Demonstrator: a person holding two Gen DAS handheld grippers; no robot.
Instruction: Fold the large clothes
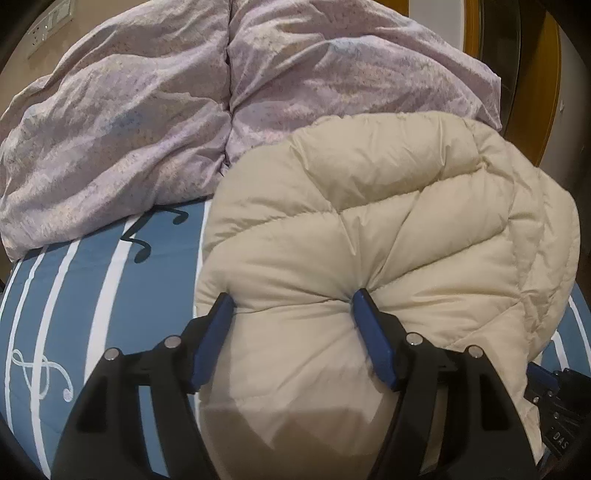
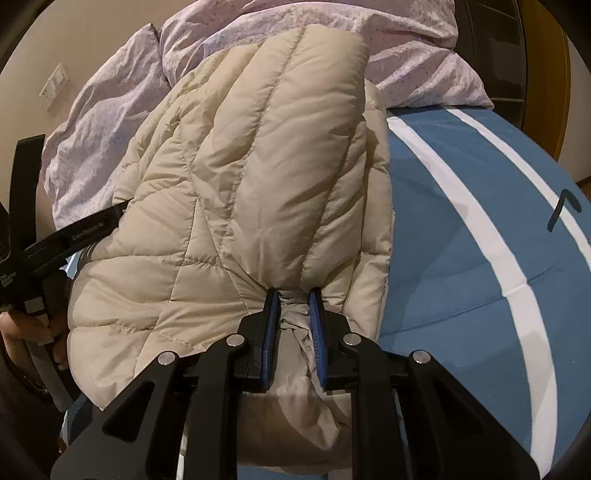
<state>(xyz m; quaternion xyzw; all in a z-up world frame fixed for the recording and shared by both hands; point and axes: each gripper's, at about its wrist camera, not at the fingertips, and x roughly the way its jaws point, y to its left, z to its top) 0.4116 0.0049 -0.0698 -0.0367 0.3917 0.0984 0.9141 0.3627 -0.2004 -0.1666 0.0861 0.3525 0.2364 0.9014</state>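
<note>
Blue bed sheet [image 1: 74, 295] with white stripes covers the mattress; printed on it are black music notes [image 1: 142, 251] and a white treble clef [image 1: 37, 373] toward the near left edge. In the right wrist view the same sheet [image 2: 461, 229] shows broad white stripes and one more black note mark [image 2: 563, 210] near the right edge. Pale lilac duvet [image 1: 147, 110], crumpled, heaped across the far side of the bed, with a deep crease down its middle. Beige wall behind, carrying a white switch plate [image 1: 48, 26] at upper left. Brown wooden frame [image 1: 550, 55], maybe a door, at far right.
</note>
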